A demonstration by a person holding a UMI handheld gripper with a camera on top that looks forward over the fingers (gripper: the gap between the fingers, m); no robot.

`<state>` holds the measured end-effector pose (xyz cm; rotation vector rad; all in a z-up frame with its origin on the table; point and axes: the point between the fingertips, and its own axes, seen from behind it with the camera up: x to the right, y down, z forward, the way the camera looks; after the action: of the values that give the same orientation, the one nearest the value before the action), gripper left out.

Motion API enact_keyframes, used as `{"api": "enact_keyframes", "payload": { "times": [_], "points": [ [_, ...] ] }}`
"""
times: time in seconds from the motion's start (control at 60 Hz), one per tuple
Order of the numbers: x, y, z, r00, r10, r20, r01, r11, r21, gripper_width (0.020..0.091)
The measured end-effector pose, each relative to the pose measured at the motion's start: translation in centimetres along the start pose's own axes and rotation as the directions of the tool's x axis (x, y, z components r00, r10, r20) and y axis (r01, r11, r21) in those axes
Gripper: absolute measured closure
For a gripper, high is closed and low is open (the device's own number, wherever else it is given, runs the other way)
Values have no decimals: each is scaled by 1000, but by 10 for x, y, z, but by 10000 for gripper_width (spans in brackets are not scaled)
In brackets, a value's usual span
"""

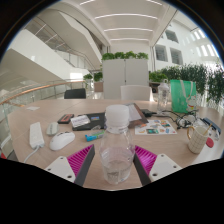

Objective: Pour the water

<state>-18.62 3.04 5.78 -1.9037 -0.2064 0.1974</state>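
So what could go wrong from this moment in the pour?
The bottle stands between the tongs with its white cap on, so a pour would yield nothing until it is opened. The clear plastic sides may buckle or slip if the pads squeeze hard. Papers and a computer mouse lie close by on the table, so any spill could reach them.

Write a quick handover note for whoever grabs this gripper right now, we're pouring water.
Gripper: fingers either side of the clear water bottle; whether the pink pads press on it cannot be made out.
Bottle: upright between the fingers, white cap on, over the wooden table.
Possible receiving vessel: a cup beyond the fingers, to the right near the cluttered papers.
Done: bottle reached.
Left: cap off, carry to a vessel, tilt, pour.
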Motion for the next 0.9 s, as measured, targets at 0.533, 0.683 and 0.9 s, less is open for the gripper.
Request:
{"api": "enact_keyframes", "payload": {
  "times": [0.533,0.683,0.9],
  "points": [
    [26,-14,12,993,114,35,-114,994,-5,742],
    [70,-84,4,854,500,143,-502,864,-24,743],
    [150,-102,6,205,970,133,-937,234,-260,743]
  ]
}}
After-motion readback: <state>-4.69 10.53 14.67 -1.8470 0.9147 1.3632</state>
